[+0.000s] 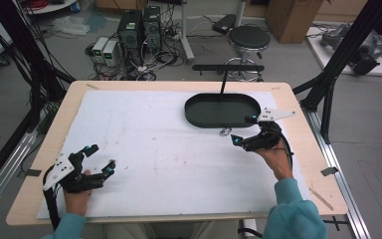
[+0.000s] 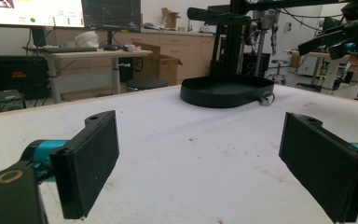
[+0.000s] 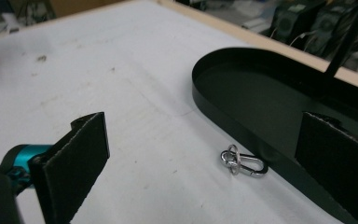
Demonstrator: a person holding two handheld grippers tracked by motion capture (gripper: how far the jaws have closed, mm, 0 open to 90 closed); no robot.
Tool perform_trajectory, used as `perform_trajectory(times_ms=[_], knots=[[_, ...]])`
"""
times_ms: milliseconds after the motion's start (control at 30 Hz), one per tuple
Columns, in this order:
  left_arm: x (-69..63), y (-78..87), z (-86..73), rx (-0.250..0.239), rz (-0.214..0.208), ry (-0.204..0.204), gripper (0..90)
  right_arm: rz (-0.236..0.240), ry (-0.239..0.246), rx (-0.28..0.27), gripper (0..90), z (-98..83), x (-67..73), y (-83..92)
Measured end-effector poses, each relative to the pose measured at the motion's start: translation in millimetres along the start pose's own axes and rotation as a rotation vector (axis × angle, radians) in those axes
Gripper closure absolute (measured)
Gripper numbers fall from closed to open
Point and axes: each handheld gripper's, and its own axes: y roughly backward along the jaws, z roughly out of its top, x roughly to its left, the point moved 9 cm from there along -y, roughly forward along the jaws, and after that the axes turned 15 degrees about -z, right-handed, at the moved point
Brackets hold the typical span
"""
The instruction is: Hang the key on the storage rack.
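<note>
Carabiner (image 3: 243,163), a small silver clip with a ring through it, lies flat on the white worktop (image 1: 154,149), just beside the near wall of the black oval tray (image 1: 222,110), perhaps touching it. Right hand-held gripper (image 1: 244,129) hovers close over the clip, jaws spread wide, gripping nothing. Left hand-held gripper (image 1: 101,159) sits well apart at the near left corner, its jaws likewise spread, nothing between them.
</note>
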Motion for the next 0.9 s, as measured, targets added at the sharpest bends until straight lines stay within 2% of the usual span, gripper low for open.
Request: perform_trajectory(times_ms=[133,200,300,600,733,900], knots=[[0.1,-0.2,-0.1,0.001,0.0,0.0,12.3,0.044,0.025,0.078,2.9,2.3,-0.7,-11.3],[-0.1,-0.5,0.1,-0.001,0.001,-0.001,12.3,0.053,0.049,0.107,3.0,3.5,-1.8,-16.6],[0.0,-0.3,-0.1,0.002,0.0,-0.001,12.3,0.07,0.058,0.148,3.0,4.6,-4.0,-23.8],[0.2,-0.5,-0.1,0.002,0.0,0.001,12.3,0.049,0.065,0.255,5.3,2.3,-12.7,-44.8],[0.2,-0.5,-0.2,0.003,0.0,0.0,12.3,0.029,0.065,0.318,5.3,-7.4,-14.8,-53.0],[0.2,-0.6,-0.2,0.004,0.0,0.0,12.3,0.019,0.057,0.363,5.3,-14.3,-15.9,-60.8]])
